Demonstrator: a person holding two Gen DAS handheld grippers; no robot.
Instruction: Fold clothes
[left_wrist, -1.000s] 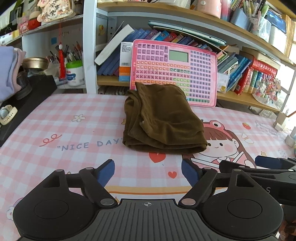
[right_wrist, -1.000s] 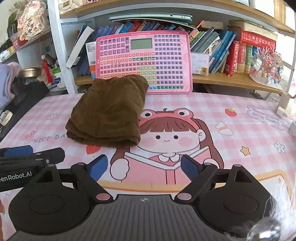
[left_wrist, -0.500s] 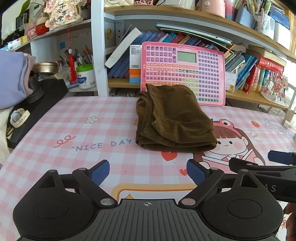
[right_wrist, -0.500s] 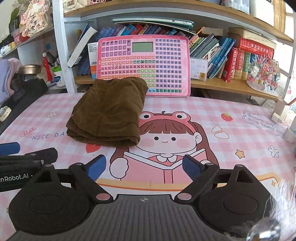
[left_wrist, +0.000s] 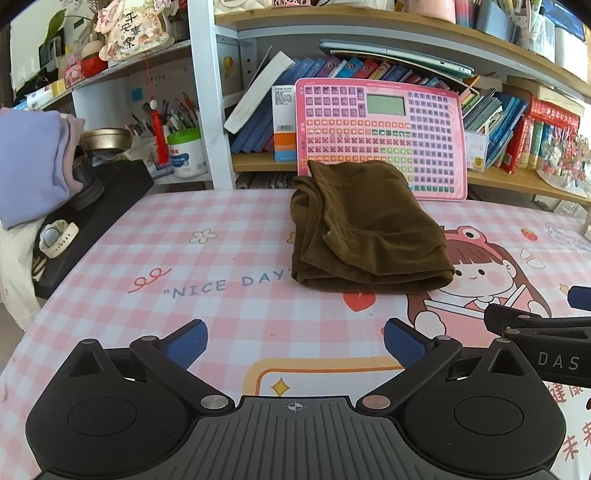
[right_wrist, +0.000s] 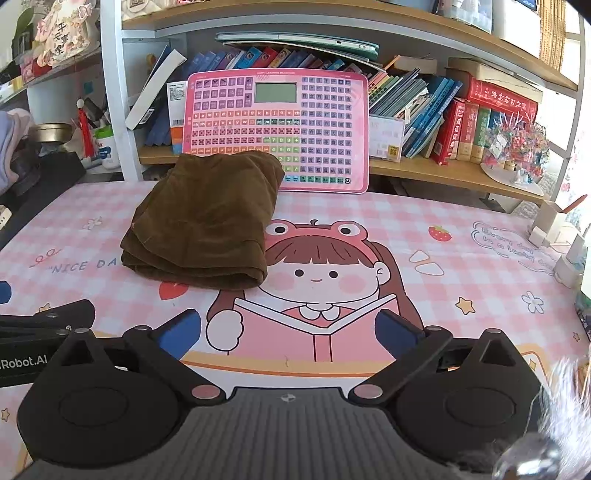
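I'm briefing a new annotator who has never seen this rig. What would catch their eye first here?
Probably the brown folded garment, lying alone mid-table on the pink checked cartoon mat. Right behind it a pink keyboard tablet leans against crowded bookshelves. At the bottom, the left gripper and right gripper stand open and empty, their jaws having just been opening.

Bright daylight from the right, soft shadows, sharp focus, fisheye bending and dark corners at edges.
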